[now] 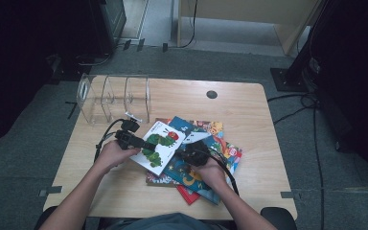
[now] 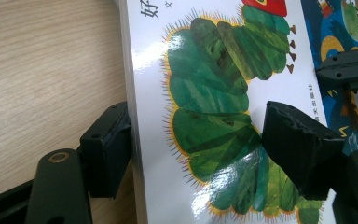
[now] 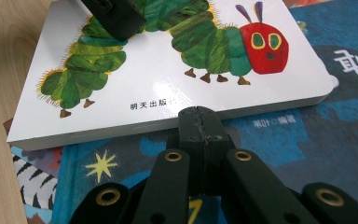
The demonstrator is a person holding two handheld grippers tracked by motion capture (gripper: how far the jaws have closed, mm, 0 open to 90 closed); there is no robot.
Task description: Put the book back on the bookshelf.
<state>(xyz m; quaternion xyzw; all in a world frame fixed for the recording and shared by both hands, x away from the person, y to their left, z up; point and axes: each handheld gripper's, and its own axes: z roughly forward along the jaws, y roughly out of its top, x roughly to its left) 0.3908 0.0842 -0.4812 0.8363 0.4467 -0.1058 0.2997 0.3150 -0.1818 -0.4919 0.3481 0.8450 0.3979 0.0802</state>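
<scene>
White caterpillar board book lies at centre frame in the high view, top of a loose pile of picture books, tilted with its left edge hanging toward bare table. In the left gripper view the book's long edge sits between the jaws of the left gripper: one jaw under the edge on the wood side, the other on the green caterpillar on the cover. Looks clamped on the book, though pad contact on the underside is hidden. Right gripper, lower centre of its own view, has its jaws pressed together with nothing between, tips just at the near edge of the caterpillar book, over the blue book beneath.

Step in hand, as I read it: lifting or sliding the top book off the stack, left side gripping, right nudging or steadying the edge. Next move likely calls for raising the book clear of the pile and carrying it toward the clear acrylic file rack at upper left of the table, then standing it upright into a slot.

Around: blue book and a red one underneath, striped cover at the lower left of the right gripper view, table grommet hole, cables on the floor. In the way: left gripper's own cable lies between the book and the rack; slots look narrow; glossy cover may slip.
</scene>
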